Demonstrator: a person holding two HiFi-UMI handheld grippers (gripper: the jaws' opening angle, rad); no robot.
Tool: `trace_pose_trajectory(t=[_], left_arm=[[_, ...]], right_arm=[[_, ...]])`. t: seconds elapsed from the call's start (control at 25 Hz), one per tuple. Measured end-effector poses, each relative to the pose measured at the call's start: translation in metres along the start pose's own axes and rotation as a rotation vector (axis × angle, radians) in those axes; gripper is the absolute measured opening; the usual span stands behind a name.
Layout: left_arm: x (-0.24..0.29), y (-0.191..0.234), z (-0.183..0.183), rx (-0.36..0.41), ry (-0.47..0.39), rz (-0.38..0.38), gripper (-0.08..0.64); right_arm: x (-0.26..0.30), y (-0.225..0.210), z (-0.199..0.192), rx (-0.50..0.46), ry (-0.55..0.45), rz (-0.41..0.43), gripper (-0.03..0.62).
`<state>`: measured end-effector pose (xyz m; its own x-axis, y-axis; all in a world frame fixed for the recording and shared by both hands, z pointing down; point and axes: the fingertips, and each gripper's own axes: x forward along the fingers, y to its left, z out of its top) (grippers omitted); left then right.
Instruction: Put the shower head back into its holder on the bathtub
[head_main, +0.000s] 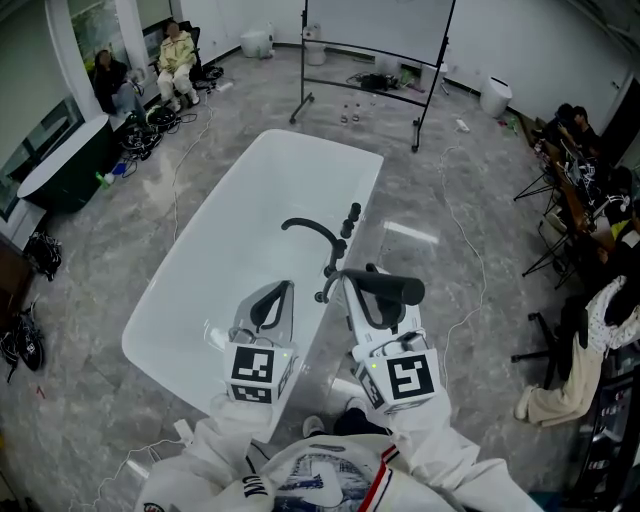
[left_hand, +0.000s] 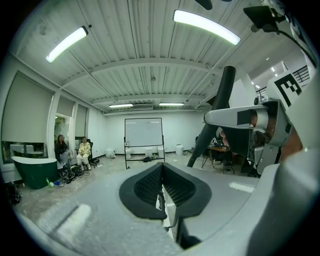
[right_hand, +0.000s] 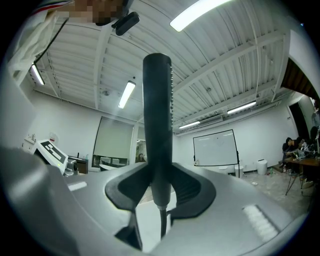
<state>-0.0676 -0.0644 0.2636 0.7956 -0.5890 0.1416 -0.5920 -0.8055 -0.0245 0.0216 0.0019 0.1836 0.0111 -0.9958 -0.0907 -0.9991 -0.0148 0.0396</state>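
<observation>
A black shower head (head_main: 395, 289) lies level across my right gripper (head_main: 372, 290), which is shut on its handle just right of the white bathtub's rim (head_main: 160, 300). In the right gripper view the shower head (right_hand: 157, 115) stands upright between the pads of the right gripper (right_hand: 159, 187), and its hose (right_hand: 162, 220) hangs below. A curved black faucet (head_main: 312, 230) and black knobs (head_main: 351, 215) sit on the tub's right rim, ahead of both grippers. My left gripper (head_main: 272, 300) hovers over the tub's near end. In its own view the left gripper (left_hand: 162, 187) is shut and holds nothing.
A whiteboard on a wheeled stand (head_main: 375, 40) is beyond the tub. People sit at the far left (head_main: 175, 55) and at desks on the right (head_main: 590, 170). A dark green tub (head_main: 60, 160) stands at the left wall. Cables trail over the floor.
</observation>
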Motion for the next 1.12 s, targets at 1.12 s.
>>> trace_pose_trajectory(t=[1.12], left_arm=[[0.080,0.007,-0.037,-0.039,0.098,0.161,0.000]], right_arm=[[0.066,-0.063,-0.061,0.073,0.093,0.184,0.138]])
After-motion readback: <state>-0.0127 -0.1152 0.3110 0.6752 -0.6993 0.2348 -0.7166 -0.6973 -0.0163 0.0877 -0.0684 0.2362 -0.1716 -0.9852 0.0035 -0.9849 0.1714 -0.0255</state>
